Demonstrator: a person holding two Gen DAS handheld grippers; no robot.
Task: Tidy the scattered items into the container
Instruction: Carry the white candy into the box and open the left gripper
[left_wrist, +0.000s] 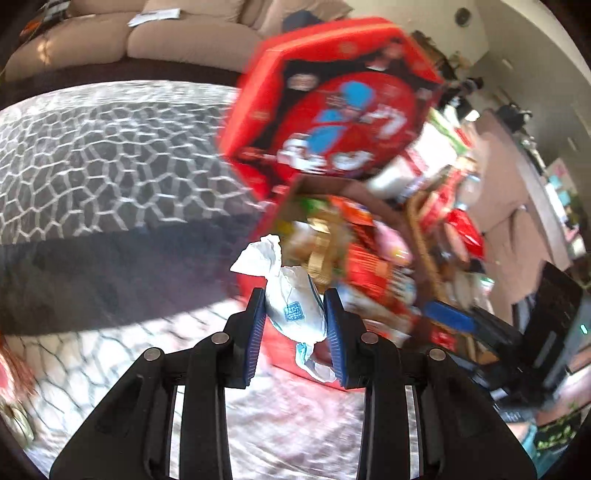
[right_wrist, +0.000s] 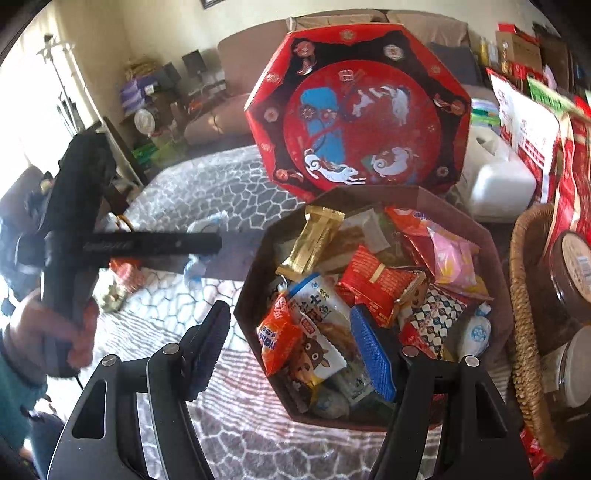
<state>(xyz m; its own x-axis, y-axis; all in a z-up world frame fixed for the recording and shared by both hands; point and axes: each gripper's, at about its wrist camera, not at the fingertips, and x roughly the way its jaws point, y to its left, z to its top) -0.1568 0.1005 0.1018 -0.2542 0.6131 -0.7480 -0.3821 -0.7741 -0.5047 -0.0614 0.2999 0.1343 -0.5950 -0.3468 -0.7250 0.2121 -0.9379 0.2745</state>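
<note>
My left gripper (left_wrist: 295, 314) is shut on a white wrapped candy (left_wrist: 293, 306) with a blue label and holds it in the air just short of the octagonal box (left_wrist: 354, 192). The box (right_wrist: 255, 295) is full of snack packets (right_wrist: 376, 288); its red lid (right_wrist: 358, 122) stands upright behind it. My right gripper (right_wrist: 291, 350) is open and empty, over the box's near left rim, one finger inside and one outside. The left gripper's body (right_wrist: 77, 236) shows at the left in the right wrist view. Loose wrapped sweets (right_wrist: 122, 277) lie on the cloth to the left.
The table has a grey-and-white patterned cloth (right_wrist: 207, 192). A wicker basket (right_wrist: 524, 325) with jars stands right of the box. A white container (right_wrist: 495, 177) and red packages (right_wrist: 569, 155) are behind it. A beige sofa (left_wrist: 129, 40) is beyond the table.
</note>
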